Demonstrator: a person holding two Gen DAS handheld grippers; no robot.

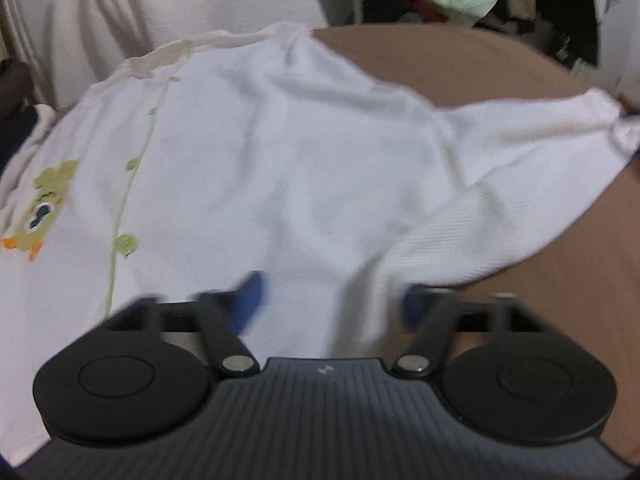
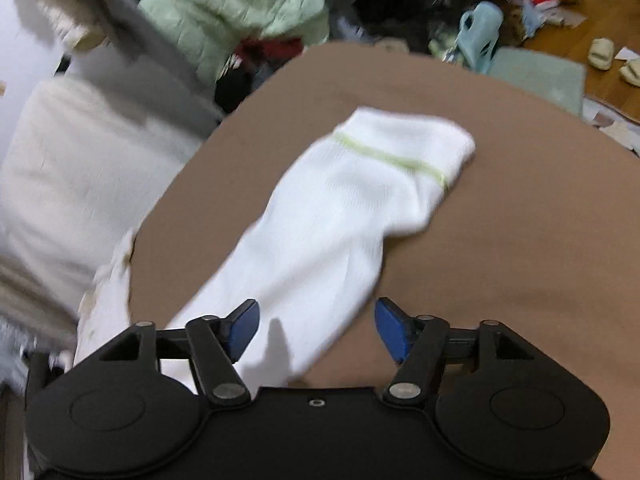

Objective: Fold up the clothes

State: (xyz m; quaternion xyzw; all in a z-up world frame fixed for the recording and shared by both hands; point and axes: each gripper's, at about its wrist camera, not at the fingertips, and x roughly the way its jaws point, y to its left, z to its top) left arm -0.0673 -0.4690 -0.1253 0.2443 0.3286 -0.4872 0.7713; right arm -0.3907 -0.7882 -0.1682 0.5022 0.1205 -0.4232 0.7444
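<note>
A white cardigan point(image 1: 248, 168) with green buttons and a green duck patch lies spread on the brown table point(image 1: 480, 68). One sleeve stretches off to the right. My left gripper point(image 1: 332, 300) hovers open over the garment's near side, its right blue pad partly hidden behind a raised fold of cloth. In the right wrist view the sleeve point(image 2: 340, 208), with a pale green stripe near its cuff, lies across the brown table point(image 2: 520, 220). My right gripper point(image 2: 316, 328) stands open over the sleeve's near end, blue pads on either side of the cloth.
A white cushion point(image 2: 80, 176) sits left of the table. Behind the table lie a heap of clothes with a pale green quilted jacket point(image 2: 240, 12). On the wooden floor at the far right are slippers point(image 2: 600, 54) and scattered items.
</note>
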